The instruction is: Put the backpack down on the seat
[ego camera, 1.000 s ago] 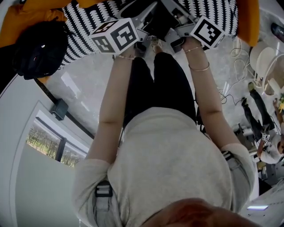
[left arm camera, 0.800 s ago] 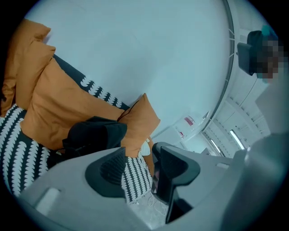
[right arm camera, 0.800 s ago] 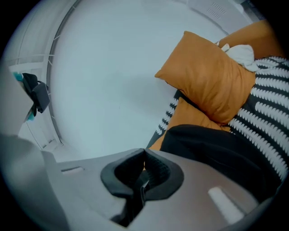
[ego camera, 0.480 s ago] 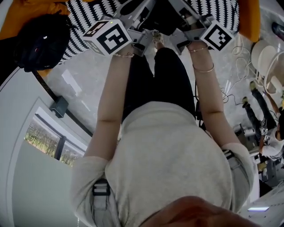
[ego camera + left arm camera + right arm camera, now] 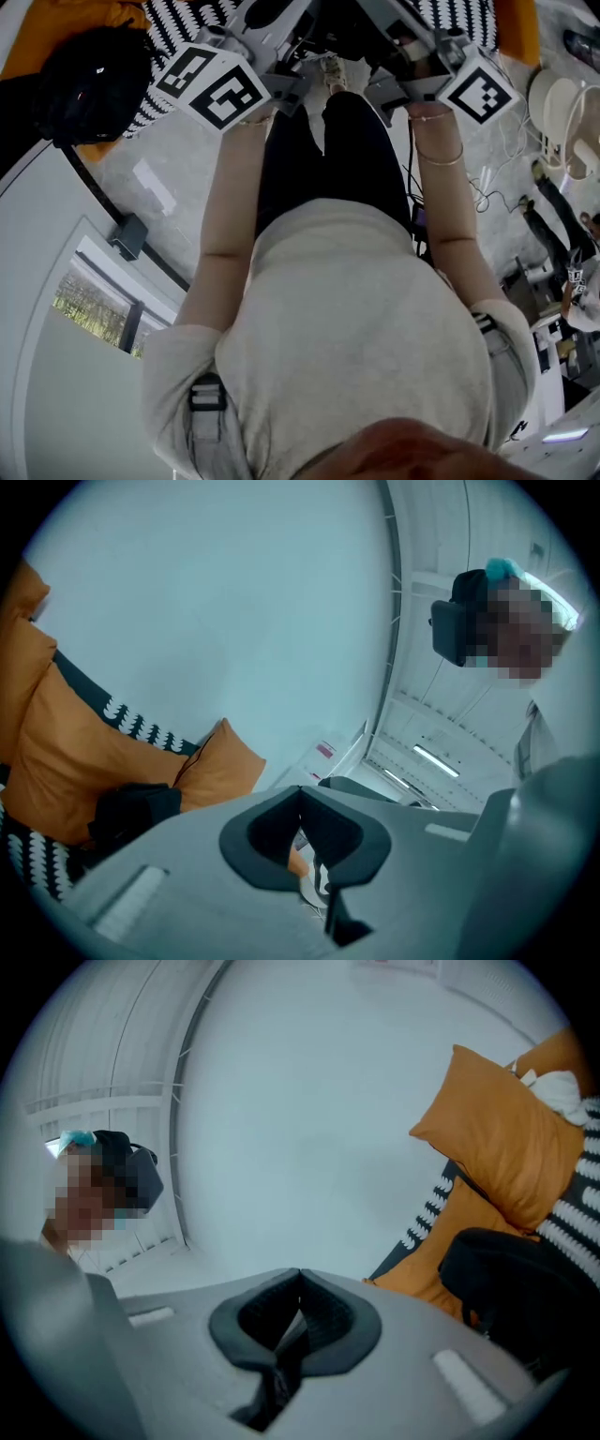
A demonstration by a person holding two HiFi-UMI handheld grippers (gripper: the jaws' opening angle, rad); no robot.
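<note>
Lying at ten o'clock in the head view, the bulky black fabric backpack (image 5: 89, 89) is resting on the orange cushion (image 5: 52, 26) of the black-and-white patterned seat (image 5: 164, 33), well apart from both tools. The left gripper (image 5: 300, 789) and right gripper (image 5: 300, 1274) are each pressing their jaws together, gripping nothing.

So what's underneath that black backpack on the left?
The backpack lies on an orange cushion, beside the black-and-white patterned seat cover. Whatever sits directly beneath it is hidden by the bag itself.
</note>
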